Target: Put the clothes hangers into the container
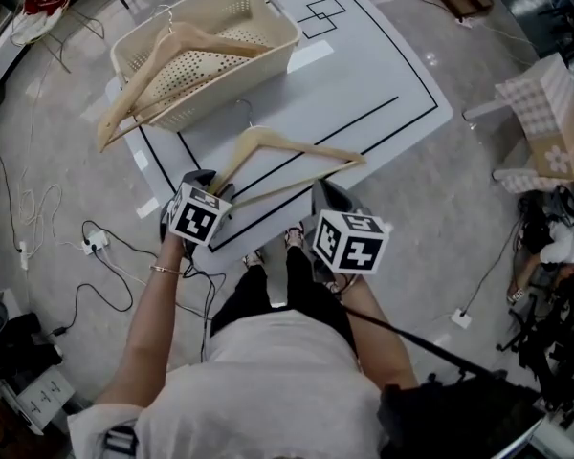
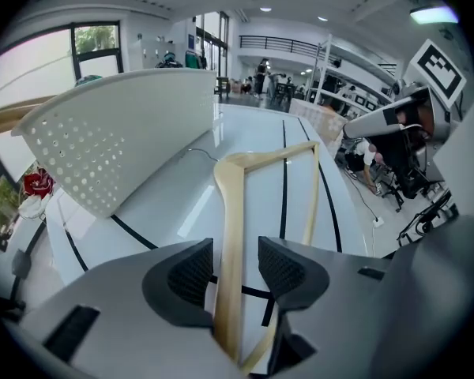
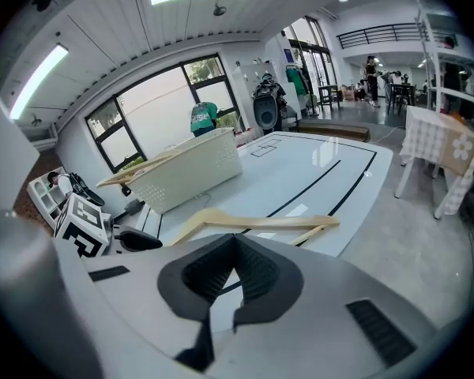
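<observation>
- Closest to the head camera are the person's shoulders and forearms, with a gripper held out in each hand over the near edge of the white table (image 1: pixel 373 75).
- Left gripper (image 2: pixel 233 268): the claw stands wide apart. One wooden arm of the near hanger (image 1: pixel 297 146) runs straight between the two pads, with a gap on each side, so nothing is clamped.
- Right gripper (image 3: pixel 235 263): the claw is drawn together at the tips with nothing in it. It hovers just beside the near hanger's right end.
- The near hanger lies flat on the table across the black lines, its hook pointing far and left toward the basket (image 1: pixel 279 19). It sits well apart from that container.
- The far hanger (image 1: pixel 187 38) rests in the cream perforated basket at the far left of the table. One arm pokes out over the near-left rim, so it is in but not neatly seated.
- Progress, as I judge it: one hanger is delivered and one remains. No other hangers show on the table.
- What is left looks like closing the left claw on the wooden arm, lifting, and carrying it far and left into the basket. The protruding arm there may get in the way.
</observation>
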A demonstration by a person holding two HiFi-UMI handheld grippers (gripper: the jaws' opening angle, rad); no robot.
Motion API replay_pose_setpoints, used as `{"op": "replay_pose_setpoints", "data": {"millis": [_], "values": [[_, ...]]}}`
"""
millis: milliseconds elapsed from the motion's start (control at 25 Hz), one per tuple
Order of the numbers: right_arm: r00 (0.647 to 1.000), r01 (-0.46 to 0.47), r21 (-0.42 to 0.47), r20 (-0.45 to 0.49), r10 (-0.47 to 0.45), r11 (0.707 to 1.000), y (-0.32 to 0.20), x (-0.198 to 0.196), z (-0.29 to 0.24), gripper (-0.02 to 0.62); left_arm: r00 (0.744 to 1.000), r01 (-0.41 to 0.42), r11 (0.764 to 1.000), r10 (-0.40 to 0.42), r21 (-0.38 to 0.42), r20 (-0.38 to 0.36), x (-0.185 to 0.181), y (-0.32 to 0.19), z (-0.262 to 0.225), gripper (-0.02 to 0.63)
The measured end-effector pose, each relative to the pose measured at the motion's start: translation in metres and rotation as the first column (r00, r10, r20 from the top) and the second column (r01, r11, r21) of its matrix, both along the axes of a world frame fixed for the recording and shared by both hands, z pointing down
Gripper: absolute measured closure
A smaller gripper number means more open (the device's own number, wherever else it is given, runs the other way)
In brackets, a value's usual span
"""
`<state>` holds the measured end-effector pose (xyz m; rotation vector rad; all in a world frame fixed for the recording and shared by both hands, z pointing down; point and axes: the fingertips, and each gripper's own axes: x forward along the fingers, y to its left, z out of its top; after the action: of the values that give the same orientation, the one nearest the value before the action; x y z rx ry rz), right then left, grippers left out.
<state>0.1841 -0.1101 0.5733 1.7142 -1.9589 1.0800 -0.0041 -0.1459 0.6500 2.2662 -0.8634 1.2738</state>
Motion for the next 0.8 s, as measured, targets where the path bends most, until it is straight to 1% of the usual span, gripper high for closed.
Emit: {"op": "replay_pose_setpoints", "data": {"millis": [240, 360, 600, 640, 720, 800], "values": [[1.0, -0.028, -0.006, 0.013, 0.029, 1.0, 0.0, 0.006, 0.006, 0.578, 1.0, -0.001, 1.0, 0.001, -0.025, 0.003, 0.003, 0.002, 0.0, 0.442], [1.0, -0.022, -0.006, 0.019, 0.022, 1.0, -0.003, 0.001, 0.007, 0.578, 1.0, 0.002, 0.999, -0.002, -0.037, 0.009, 0.005, 0.004, 0.001, 0.463], [1.0, -0.007, -0.003, 0.026, 0.007, 1.0, -0.01, -0.005, 0.008, 0.578, 1.0, 0.008, 0.998, -0.006, -0.065, 0.023, 0.006, 0.001, 0.004, 0.474], [1.0, -0.005, -0.001, 0.026, 0.005, 1.0, -0.01, -0.006, 0.007, 0.578, 1.0, 0.011, 0.998, -0.01, -0.065, 0.022, 0.007, 0.001, 0.004, 0.479], [1.0, -0.001, 0.004, 0.026, 0.001, 1.0, -0.012, -0.007, 0.005, 0.579, 1.0, 0.016, 0.998, -0.015, -0.053, 0.021, 0.008, 0.001, 0.003, 0.515], [1.0, 0.003, 0.009, 0.025, -0.004, 1.0, -0.012, -0.009, 0.004, 0.578, 1.0, 0.015, 0.999, -0.014, -0.037, 0.026, 0.008, 0.002, 0.004, 0.518]]}}
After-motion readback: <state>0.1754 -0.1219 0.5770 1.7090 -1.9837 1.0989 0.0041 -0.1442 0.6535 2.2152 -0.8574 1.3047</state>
